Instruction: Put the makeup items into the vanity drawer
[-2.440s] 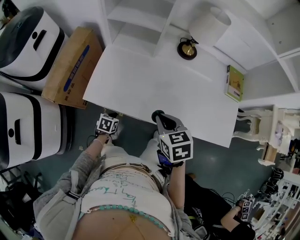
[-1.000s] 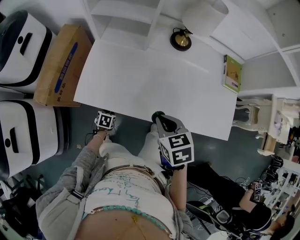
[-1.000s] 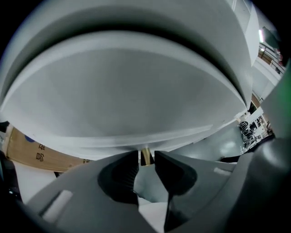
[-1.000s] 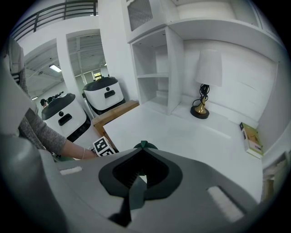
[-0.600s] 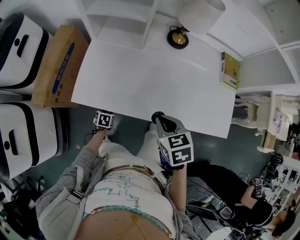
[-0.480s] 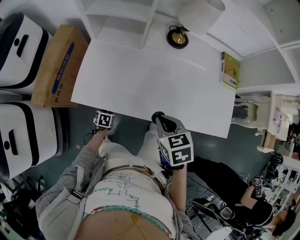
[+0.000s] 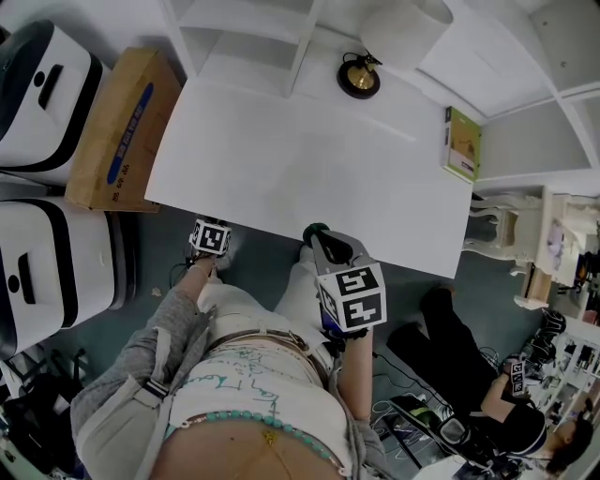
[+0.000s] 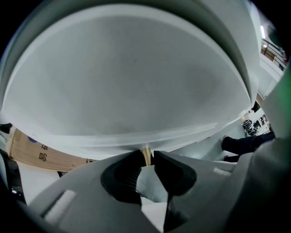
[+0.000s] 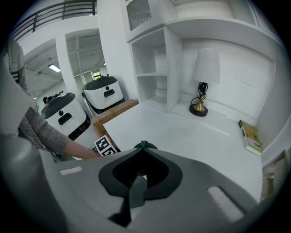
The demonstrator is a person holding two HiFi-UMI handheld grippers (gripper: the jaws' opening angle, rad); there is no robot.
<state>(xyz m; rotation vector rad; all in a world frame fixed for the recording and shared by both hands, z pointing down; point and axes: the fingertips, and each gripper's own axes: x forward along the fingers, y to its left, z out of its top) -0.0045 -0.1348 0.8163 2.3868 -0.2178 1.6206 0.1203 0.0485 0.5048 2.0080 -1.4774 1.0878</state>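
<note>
Lowest in the head view we see our own torso, and just above it our right gripper (image 7: 314, 231). Its green-tipped jaws are pressed together with nothing between them, and the tips lie at the near edge of the white vanity top (image 7: 309, 159). Our left gripper (image 8: 146, 160) sits left of it in that frame, tucked under the same edge. In its own view its jaws are clamped on a small brass-coloured drawer knob (image 8: 145, 152). The knob stands out from the vanity's white front panel (image 8: 127, 77), which fills most of that view. Across the bare top, a green-covered book (image 7: 462, 142) lies at the right edge. A lamp (image 7: 359, 77) with a gold stem and a dark round base stands at the far edge, in front of white shelves (image 7: 253, 28). At the left of the frame a cardboard box (image 7: 117, 131) lies beside the vanity. Next to it are two white, black-trimmed machines (image 7: 47, 262). At lower right, a person in dark clothes (image 7: 469, 375) sits on the floor.
</note>
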